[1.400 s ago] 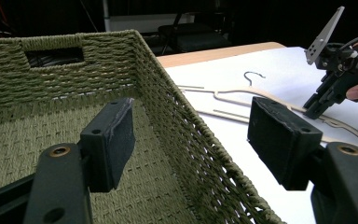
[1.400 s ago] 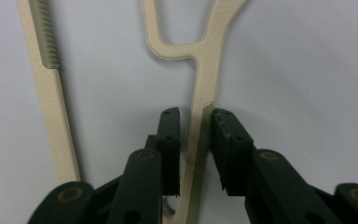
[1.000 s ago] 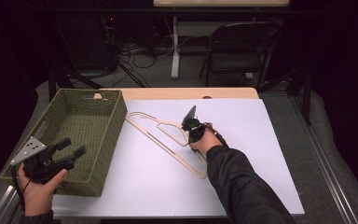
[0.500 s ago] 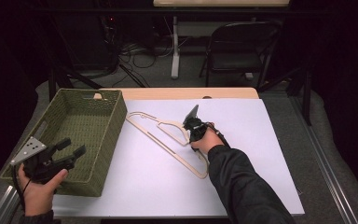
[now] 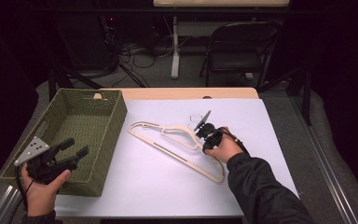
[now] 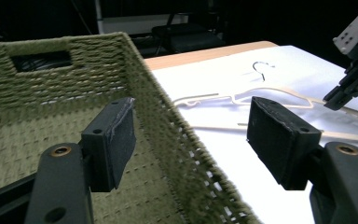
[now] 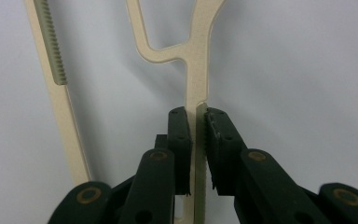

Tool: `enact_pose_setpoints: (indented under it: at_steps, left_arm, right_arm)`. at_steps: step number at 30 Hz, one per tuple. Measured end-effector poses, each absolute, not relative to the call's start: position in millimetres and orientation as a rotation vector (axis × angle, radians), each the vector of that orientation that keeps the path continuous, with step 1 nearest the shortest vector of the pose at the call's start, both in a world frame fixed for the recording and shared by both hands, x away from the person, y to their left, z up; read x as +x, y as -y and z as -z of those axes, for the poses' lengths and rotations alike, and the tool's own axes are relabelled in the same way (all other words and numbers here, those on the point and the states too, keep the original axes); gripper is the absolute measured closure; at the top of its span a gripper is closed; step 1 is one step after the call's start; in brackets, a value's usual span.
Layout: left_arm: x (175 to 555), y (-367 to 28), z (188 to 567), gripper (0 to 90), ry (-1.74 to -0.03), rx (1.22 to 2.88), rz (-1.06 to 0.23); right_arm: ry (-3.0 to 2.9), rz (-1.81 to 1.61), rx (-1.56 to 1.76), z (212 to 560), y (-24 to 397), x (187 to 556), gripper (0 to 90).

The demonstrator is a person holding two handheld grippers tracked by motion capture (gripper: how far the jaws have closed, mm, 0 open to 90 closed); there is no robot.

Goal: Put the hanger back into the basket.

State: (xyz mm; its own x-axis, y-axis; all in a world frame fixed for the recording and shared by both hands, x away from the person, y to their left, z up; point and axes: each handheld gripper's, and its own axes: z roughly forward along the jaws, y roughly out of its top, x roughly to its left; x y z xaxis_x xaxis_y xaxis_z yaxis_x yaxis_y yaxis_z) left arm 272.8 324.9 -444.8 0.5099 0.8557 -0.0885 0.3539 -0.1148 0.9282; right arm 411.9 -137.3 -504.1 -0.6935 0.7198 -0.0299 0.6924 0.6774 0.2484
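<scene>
One thin, stiff, light hanger (image 5: 177, 148) sat clamped in the right tool (image 5: 204, 131) at its upper arm, a sound hold, left tool (image 5: 74, 148) gaping idle.

The green basket (image 5: 81, 135) walls off the table's left side; white tabletop (image 5: 144, 182) near the hanger (image 5: 177, 144) lies open.
</scene>
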Motion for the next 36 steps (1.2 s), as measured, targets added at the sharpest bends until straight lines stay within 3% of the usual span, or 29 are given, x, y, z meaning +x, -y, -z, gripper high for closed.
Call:
enact_pose_setpoints:
  at_steps: [12,36]
  left_arm:
    - [273.5,-283.2,446.0,32.0,-0.932,1.768,-0.524]
    - [271.0,-232.6,445.8,32.9,-0.808,1.833,-0.401]
  right_arm:
    - [-2.733,-0.382,0.777,497.7,159.2,361.6,80.2]
    - [-2.686,-0.435,0.340,494.0,160.6,329.9,80.1]
